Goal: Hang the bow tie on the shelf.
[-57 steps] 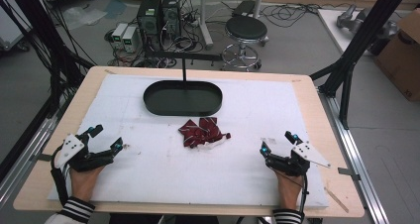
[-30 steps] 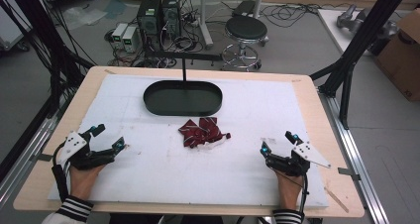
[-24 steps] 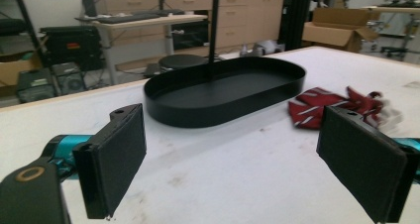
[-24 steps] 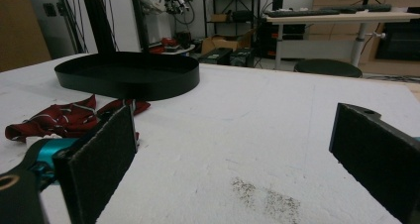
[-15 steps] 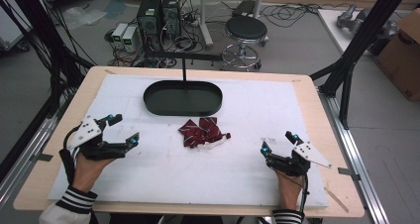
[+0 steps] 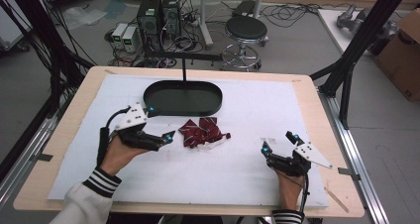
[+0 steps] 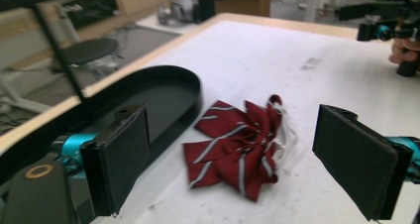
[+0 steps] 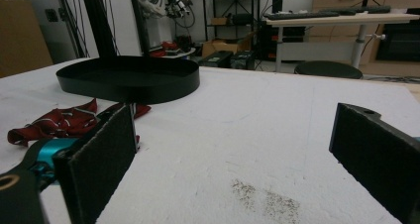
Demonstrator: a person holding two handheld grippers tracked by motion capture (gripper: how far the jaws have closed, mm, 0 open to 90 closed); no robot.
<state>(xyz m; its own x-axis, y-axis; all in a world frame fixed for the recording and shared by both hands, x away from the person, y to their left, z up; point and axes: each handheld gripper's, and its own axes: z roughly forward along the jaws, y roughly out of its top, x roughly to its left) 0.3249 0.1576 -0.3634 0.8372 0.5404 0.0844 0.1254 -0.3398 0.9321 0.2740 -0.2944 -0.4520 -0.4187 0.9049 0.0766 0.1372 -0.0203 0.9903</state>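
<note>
lying crumpled on the white table cover (image 6: 247, 169), a red striped bow tie (image 6: 203, 133) sits just in front of the black oval tray (image 6: 183, 98), apart from its wall. left gripper (image 6: 159, 123) hovers just beside the tie's left edge, jaws spread wide, nothing between them; in the left gripper view the tie (image 7: 242, 147) lies framed between both pads. right gripper (image 6: 277, 145) rests well apart near the table's right front, jaws likewise spread, holding nothing.
</note>
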